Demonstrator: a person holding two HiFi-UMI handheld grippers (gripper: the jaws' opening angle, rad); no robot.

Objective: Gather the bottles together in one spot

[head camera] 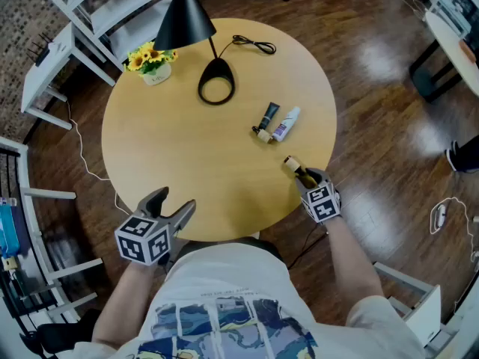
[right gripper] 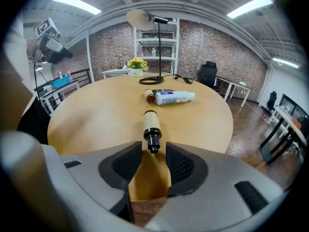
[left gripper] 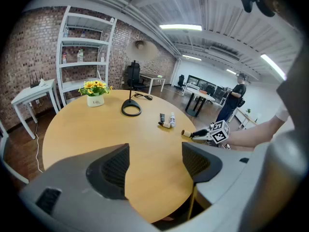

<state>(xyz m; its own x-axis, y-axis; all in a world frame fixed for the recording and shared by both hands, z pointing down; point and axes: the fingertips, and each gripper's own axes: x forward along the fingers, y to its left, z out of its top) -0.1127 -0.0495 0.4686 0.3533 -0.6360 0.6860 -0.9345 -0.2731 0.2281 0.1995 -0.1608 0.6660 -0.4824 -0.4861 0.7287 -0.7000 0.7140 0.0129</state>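
A small amber bottle [head camera: 297, 170] with a cream label and black cap lies on its side near the round table's [head camera: 187, 155] right front edge. My right gripper [head camera: 307, 176] is open; in the right gripper view the bottle's [right gripper: 151, 124] cap sits just between the tips of this gripper [right gripper: 153, 153], with a gap on each side. Farther in, a white bottle [head camera: 285, 124] with a purple label and a dark bottle [head camera: 267, 120] lie side by side, touching. My left gripper [head camera: 176, 200] stands wide open and empty at the near left edge; its own view shows these jaws [left gripper: 154, 161] with nothing between them.
A black desk lamp [head camera: 187, 21] with a ring base [head camera: 216, 87] and its cable [head camera: 254, 45] stands at the table's far side, next to a pot of yellow flowers [head camera: 153, 62]. White shelving [head camera: 112, 6] stands beyond. A person [left gripper: 234, 98] stands far off in the room.
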